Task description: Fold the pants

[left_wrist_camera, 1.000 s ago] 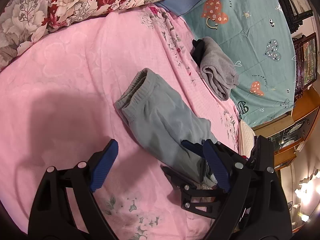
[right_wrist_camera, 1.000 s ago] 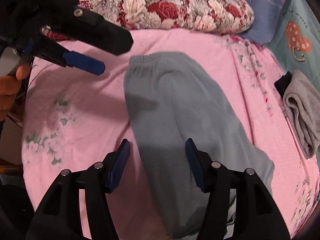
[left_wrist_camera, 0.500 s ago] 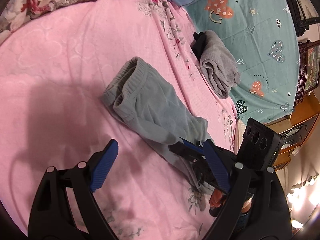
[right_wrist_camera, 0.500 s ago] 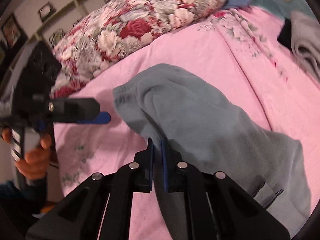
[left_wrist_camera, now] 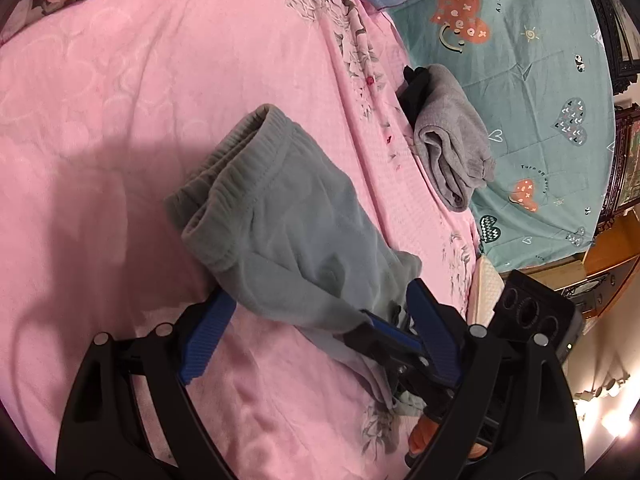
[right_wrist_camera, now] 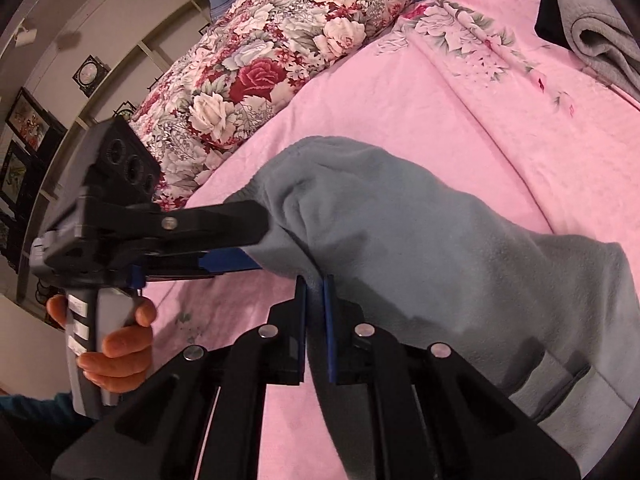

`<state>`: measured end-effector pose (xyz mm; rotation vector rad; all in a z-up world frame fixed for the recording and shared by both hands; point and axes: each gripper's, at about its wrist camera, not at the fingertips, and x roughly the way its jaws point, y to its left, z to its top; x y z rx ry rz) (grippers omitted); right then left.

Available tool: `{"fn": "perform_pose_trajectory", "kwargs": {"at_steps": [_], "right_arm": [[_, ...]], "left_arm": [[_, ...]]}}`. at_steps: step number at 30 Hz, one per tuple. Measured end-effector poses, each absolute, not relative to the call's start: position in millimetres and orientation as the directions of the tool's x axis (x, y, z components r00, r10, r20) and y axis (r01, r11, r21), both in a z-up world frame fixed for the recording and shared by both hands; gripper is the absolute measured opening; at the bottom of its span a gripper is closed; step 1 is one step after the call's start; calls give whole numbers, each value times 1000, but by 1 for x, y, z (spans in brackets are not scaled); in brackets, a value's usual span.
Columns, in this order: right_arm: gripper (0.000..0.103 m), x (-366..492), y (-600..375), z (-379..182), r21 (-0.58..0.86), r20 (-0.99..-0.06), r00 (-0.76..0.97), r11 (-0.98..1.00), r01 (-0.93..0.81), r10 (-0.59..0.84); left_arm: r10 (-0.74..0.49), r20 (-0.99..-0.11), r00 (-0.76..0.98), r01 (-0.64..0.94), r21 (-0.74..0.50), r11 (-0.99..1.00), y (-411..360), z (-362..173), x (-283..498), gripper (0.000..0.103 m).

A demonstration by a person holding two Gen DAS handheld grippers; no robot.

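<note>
Right gripper (right_wrist_camera: 315, 292): a second ago its jaws stood apart over flat cloth; now they are pinched narrow on the near edge of the grey-green pants (right_wrist_camera: 420, 248), and the wrist has rolled.
Left gripper (left_wrist_camera: 316, 320): fingers wide as before, holding nothing — it has closed in, so the pants' bunched edge now lies between them; no pad visibly presses the cloth.
Pants, position: on the pink blanket (left_wrist_camera: 120, 100), waistband (left_wrist_camera: 232, 168) at the far end. They lay flat a second ago; now the gripped edge is lifted and the cloth sags from it.
Task meaning: judged as the start of a fold, one hold secured, the second not yet taken.
Edges: floral pillow (right_wrist_camera: 288, 52) beyond the waistband; folded grey garment (left_wrist_camera: 452, 140) to the right, apart from the pants, at the seam with the teal sheet (left_wrist_camera: 540, 60).
Open room: bare blanket to the left and beyond the waistband — ample, by judgement, for carrying the fold over.
</note>
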<state>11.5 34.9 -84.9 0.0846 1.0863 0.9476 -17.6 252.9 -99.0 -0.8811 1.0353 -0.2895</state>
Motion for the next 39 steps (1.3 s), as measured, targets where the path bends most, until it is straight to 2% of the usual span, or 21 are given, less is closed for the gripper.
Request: {"fn": "perform_pose_trajectory", "kwargs": {"at_steps": [10, 14, 16, 17, 18, 19, 20, 25, 29, 34, 39], "right_arm": [[8, 3, 38, -80, 483, -706, 130, 607, -631, 697], [9, 2, 38, -78, 465, -714, 139, 613, -638, 686], [11, 3, 37, -75, 475, -718, 117, 605, -640, 687], [15, 6, 32, -70, 473, -717, 122, 608, -638, 686], [27, 8, 23, -62, 460, -714, 147, 617, -639, 685], [35, 11, 12, -52, 433, -712, 189, 635, -639, 676], [44, 14, -5, -41, 385, -713, 254, 668, -637, 654], [45, 31, -103, -32, 219, -790, 411, 836, -503, 454], [45, 15, -191, -53, 228, -837, 416, 918, -323, 355], [45, -26, -258, -67, 312, -816, 440, 926, -212, 376], [45, -4, -233, -54, 306, -795, 432, 896, -321, 426]], "left_arm": [[-510, -644, 570, -192, -709, 679, 248, -99, 2, 90], [-494, -642, 586, -182, -698, 692, 248, -99, 0, 83], [-475, -661, 581, -185, -675, 714, 249, -101, 1, 56], [-470, -670, 574, -189, -667, 720, 250, -103, 2, 49], [-469, -676, 569, -192, -663, 724, 251, -105, 2, 31], [-463, -683, 565, -196, -656, 729, 253, -107, 3, 18], [-462, -684, 564, -195, -654, 731, 255, -108, 2, 17], [-458, -673, 581, -178, -654, 735, 260, -107, -1, 12], [-453, -637, 623, -166, -674, 720, 270, -101, -6, 9], [-406, -700, 588, -201, -613, 765, 262, -110, 1, 9], [-397, -699, 595, -209, -611, 764, 264, -110, -3, 13]]}}
